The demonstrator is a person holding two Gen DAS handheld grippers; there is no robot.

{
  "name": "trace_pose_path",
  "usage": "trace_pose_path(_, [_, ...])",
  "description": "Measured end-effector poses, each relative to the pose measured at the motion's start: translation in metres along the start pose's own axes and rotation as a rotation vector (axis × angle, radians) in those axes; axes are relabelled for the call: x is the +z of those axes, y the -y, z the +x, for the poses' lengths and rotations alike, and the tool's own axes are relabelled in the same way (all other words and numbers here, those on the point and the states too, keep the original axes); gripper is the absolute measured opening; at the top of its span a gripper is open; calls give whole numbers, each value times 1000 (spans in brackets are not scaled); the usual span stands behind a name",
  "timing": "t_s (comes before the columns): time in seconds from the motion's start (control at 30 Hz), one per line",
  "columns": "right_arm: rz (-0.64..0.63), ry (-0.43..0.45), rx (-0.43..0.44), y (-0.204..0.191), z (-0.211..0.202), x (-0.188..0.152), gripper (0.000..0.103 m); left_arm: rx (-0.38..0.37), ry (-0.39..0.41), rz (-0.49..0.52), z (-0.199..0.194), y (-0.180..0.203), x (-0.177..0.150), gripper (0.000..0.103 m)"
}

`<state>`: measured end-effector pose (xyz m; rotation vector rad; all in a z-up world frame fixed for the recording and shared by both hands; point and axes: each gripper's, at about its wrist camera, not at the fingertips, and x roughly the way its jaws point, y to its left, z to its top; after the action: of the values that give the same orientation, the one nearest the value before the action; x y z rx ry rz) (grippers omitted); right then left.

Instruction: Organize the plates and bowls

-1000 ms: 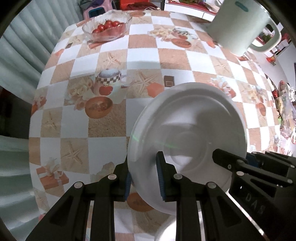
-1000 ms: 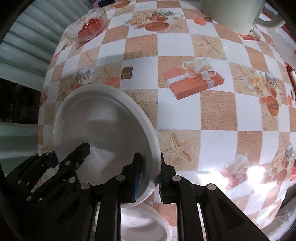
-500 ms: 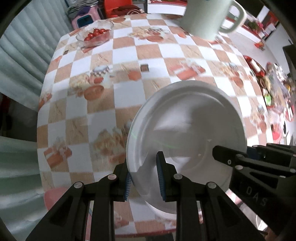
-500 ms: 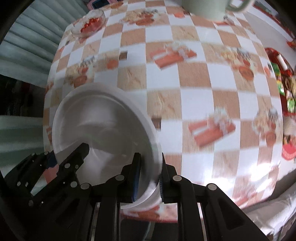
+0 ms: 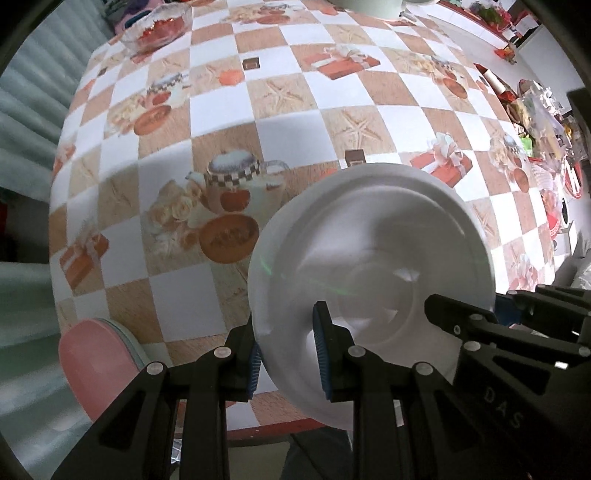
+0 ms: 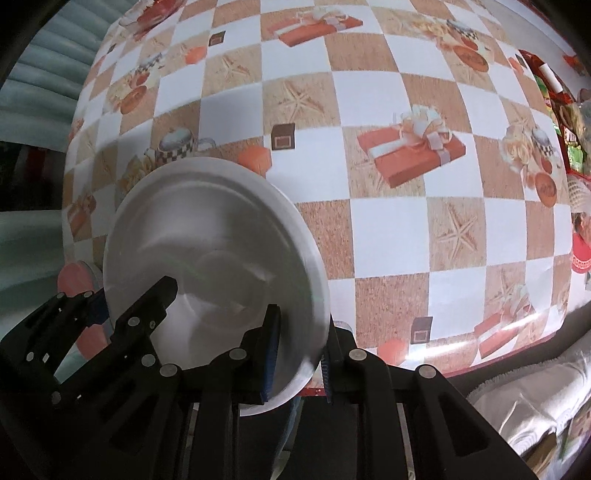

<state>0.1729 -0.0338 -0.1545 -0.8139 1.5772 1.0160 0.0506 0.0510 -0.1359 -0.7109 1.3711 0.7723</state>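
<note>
Round white plastic plate (image 5: 373,251) held above the checkered surface (image 5: 295,92), left tool (image 5: 286,354) and right tool (image 6: 297,354) each clamping opposite rim edges, probably for level carrying toward the pink plate stack (image 5: 92,358).

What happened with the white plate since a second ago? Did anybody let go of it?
Nobody let go. The left gripper and right gripper carried the white plate back toward the table's near edge, above a pink plate that has come into view. Both stay clamped on opposite rims. The glass bowl of tomatoes hasn't moved.
</note>
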Motion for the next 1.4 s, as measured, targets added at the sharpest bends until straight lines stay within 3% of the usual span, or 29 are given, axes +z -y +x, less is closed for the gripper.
trace_pose_path(0.17, [-12,-1,22,-3,4,3,22,-10,-2,-7,1,-2,0,43])
trace_pose_path(0.33, [6,-4,29,3,1,8,23,10,35,-17,-8,-12,-4,77])
trace_pose_path(0.37, [11,-7,31,6,1,8,44,9,44,-22,-11,-16,-5,78])
trace_pose_path(0.4, [15,-8,30,8,0,8,56,9,46,-28,-12,-21,-6,78])
trace_pose_path(0.43, [20,-2,1,11,-2,8,77,11,46,-38,-13,-25,-7,79])
trace_pose_path(0.47, [22,10,-8,16,-4,4,87,5,40,-53,-14,-30,-8,79])
trace_pose_path(0.6, [51,14,17,26,-11,-2,87,-27,7,-102,-15,-47,-13,80])
trace_pose_path(0.83, [117,4,7,45,-16,-12,87,-31,-33,-92,-16,-47,-22,80])
trace_pose_path(1.4, [91,48,-23,35,-32,-17,87,-3,33,-71,-36,-48,-17,80])
